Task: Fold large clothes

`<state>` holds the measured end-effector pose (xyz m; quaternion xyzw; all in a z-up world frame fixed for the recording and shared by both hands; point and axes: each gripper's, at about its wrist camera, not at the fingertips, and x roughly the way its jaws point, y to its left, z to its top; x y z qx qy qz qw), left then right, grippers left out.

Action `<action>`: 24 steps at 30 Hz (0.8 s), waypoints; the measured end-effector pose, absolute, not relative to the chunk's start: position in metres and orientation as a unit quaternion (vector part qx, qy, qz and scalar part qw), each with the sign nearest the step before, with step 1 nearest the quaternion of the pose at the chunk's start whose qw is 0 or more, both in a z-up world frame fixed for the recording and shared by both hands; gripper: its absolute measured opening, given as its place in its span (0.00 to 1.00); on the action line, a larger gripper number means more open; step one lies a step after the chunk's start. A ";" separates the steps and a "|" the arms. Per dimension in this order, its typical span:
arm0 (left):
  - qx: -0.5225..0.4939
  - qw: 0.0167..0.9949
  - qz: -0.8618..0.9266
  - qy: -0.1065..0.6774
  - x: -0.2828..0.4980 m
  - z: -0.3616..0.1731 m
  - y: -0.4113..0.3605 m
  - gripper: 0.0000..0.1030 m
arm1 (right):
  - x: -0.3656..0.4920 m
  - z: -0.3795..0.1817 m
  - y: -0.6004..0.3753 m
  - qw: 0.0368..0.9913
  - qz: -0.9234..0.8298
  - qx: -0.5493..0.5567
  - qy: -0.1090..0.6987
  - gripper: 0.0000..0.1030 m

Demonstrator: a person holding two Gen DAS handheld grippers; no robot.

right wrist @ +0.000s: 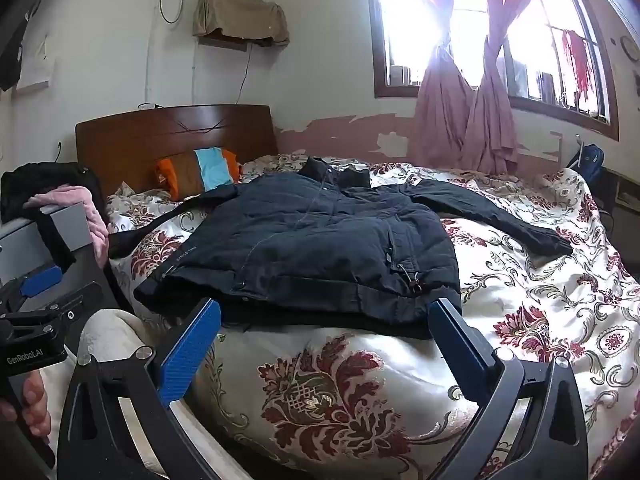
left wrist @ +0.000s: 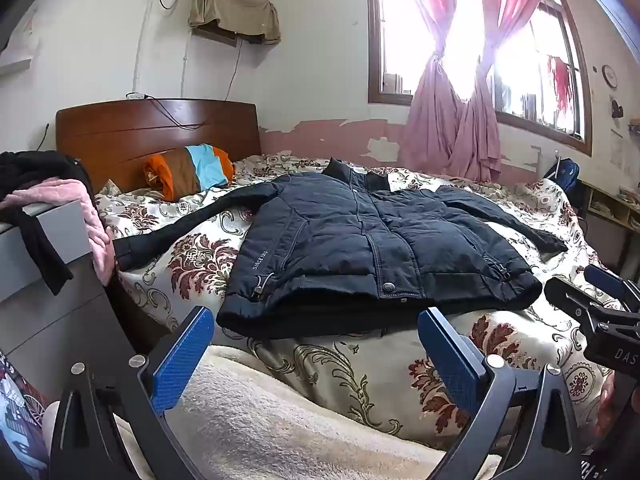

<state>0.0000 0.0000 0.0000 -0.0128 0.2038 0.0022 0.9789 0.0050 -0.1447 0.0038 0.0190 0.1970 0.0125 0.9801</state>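
Two grippers, both empty, held near the foot of the bed. Left wrist view: left gripper (left wrist: 316,320) has its blue pads spread wide, nothing between them, hovering above the cream blanket (left wrist: 248,408) and floral quilt (left wrist: 360,364), short of the jacket hem. Dark padded jacket (left wrist: 360,236) lies flat, front up, collar toward the far wall, both sleeves stretched out to the sides; left sleeve reaches the bed edge beside a grey cabinet (left wrist: 52,240) draped with pink and black clothing. Striped orange, brown and blue pillow (left wrist: 192,172) rests against the wooden headboard (left wrist: 156,132). Right gripper (left wrist: 600,304) shows at the right edge, side-on. Right wrist view: right gripper (right wrist: 324,316) also fully spread, pads apart and clear of cloth, just short of the jacket (right wrist: 320,236) hem. Jacket's right sleeve runs out across the quilt (right wrist: 520,320) toward the window side. Left gripper (right wrist: 36,292) visible at the left edge, a hand (right wrist: 34,404) on its handle. Pink curtains (right wrist: 468,120) knotted at the window.
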 end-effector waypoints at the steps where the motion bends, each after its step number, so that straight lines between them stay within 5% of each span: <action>1: -0.013 0.978 0.002 0.206 0.000 0.000 0.000 1.00 | 0.005 0.004 -0.145 0.980 0.012 0.019 0.197 0.99; 24: -0.010 0.978 -0.008 0.208 0.004 -0.002 -0.001 1.00 | 0.004 0.004 -0.145 0.980 0.013 0.022 0.200 0.99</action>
